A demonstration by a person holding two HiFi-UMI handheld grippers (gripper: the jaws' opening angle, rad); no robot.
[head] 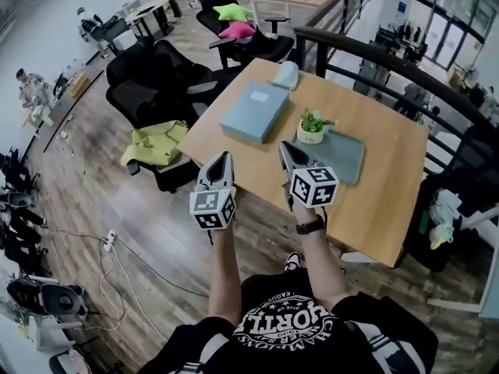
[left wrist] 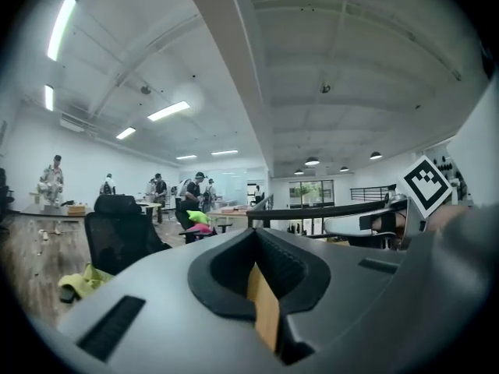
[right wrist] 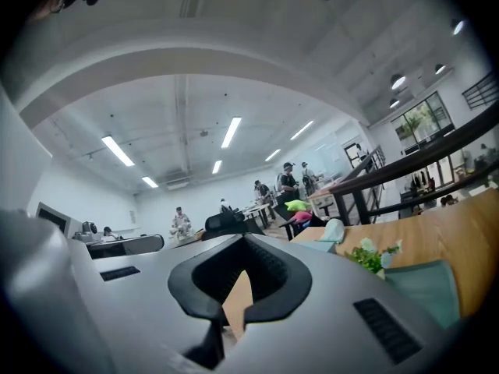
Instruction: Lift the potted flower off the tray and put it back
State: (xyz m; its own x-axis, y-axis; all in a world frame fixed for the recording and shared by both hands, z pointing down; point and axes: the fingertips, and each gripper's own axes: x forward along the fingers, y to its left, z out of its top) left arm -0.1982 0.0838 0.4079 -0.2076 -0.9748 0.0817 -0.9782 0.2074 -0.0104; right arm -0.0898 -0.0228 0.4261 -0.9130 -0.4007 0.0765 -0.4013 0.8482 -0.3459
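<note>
A small potted flower [head: 313, 127] in a white pot stands at the near-left corner of a teal tray [head: 348, 159] on the wooden table [head: 390, 201]. My left gripper [head: 222, 157] hovers at the table's near edge, left of the tray, shut and empty. Shut on nothing, my right gripper [head: 286, 146] points at the tray, short of the pot. In the right gripper view the flower [right wrist: 373, 257] and tray [right wrist: 425, 288] lie to the right of the closed jaws [right wrist: 238, 308]. The left gripper view shows its closed jaws [left wrist: 265, 306] and no flower.
A grey-blue flat box [head: 254, 111] and a pale teal cloth [head: 285, 75] lie on the table's far-left part. Black office chairs [head: 156, 84] and a yellow-green cloth [head: 156, 143] stand left of the table. A black railing [head: 366, 53] runs behind it.
</note>
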